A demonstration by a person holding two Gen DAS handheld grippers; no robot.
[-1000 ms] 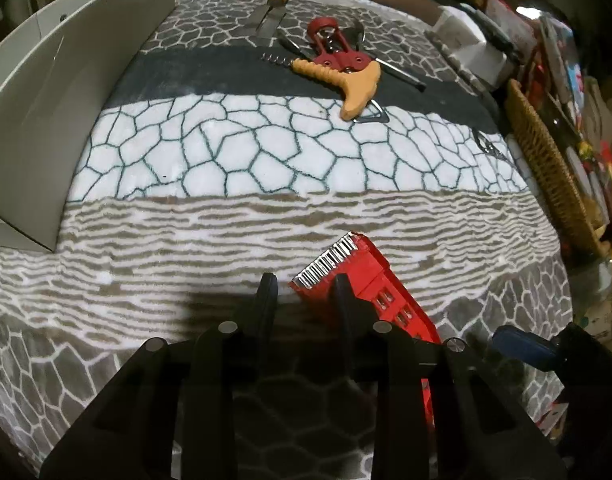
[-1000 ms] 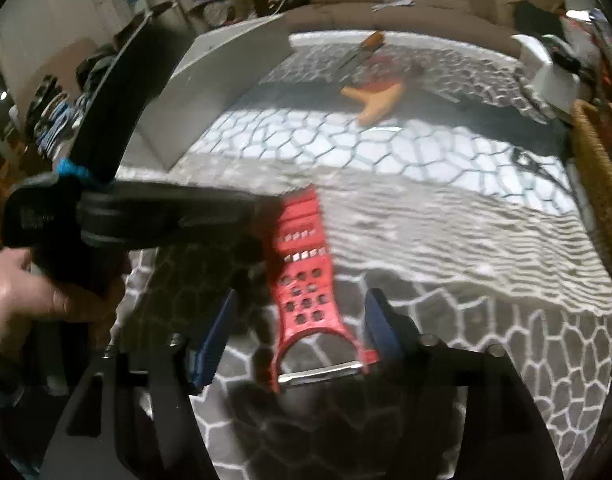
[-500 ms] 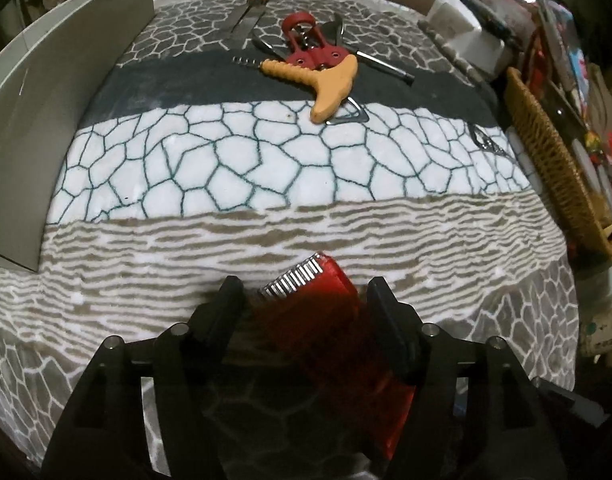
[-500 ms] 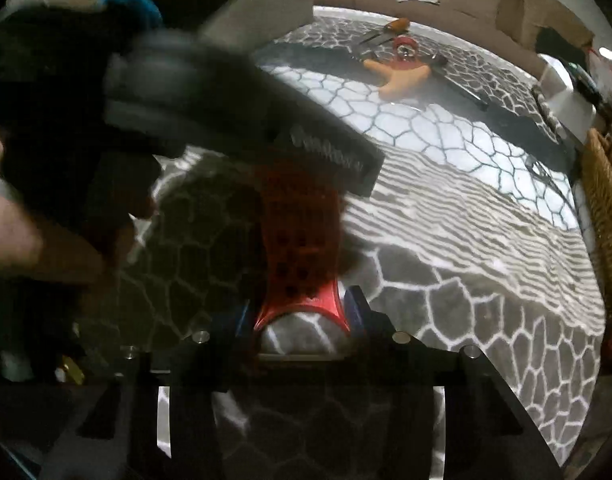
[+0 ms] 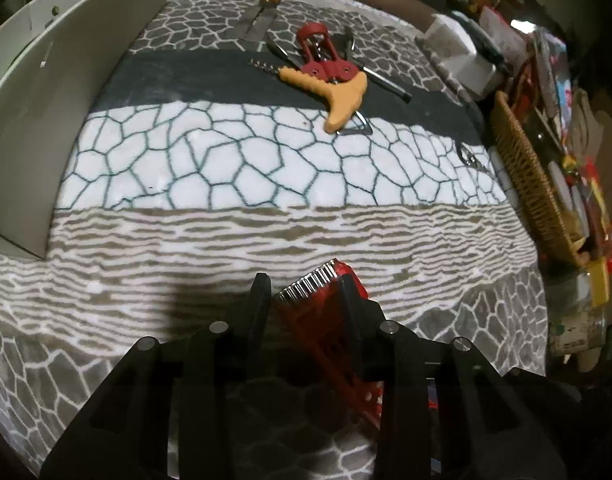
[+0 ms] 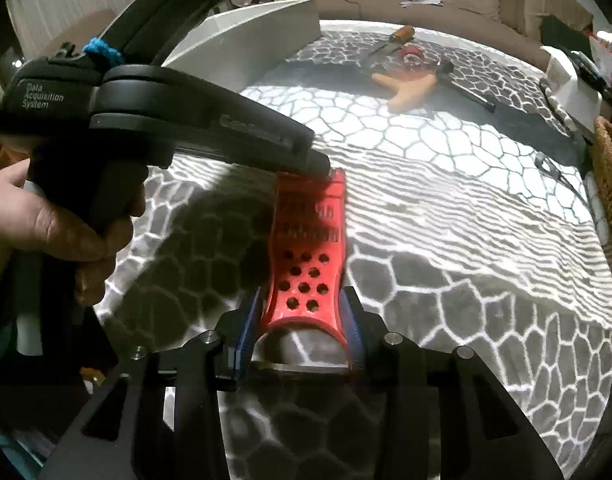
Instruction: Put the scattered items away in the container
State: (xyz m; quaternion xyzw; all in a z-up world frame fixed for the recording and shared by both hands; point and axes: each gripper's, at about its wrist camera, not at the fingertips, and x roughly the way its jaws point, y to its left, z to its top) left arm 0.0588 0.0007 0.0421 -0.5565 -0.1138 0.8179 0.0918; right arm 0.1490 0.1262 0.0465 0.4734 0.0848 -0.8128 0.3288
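While gripped at opposite ends, red grater [image 6: 308, 256] between right tongs [image 6: 299, 332] and left tongs [image 5: 306, 292], above patterned blanket [image 5: 265, 160].

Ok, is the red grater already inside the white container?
No, the red grater lies out on the patterned blanket, gripped at both ends by the left gripper and right gripper, away from the white container.

Grater [image 6: 306, 264]: red, round holes near end, slots far end. Cloth [image 5: 265, 152] on desk: bands of grey cobble, tan-and-white ripple, white cells outlined dark green, plain charcoal. Container [image 5: 65, 92]: pale grey-white, far left. Far: orange handle [image 5: 338, 92], red corkscrew [image 5: 318, 52]. Right tool [image 6: 301, 336]: black, blue pads. Basket [image 5: 526, 176]: brown wicker.
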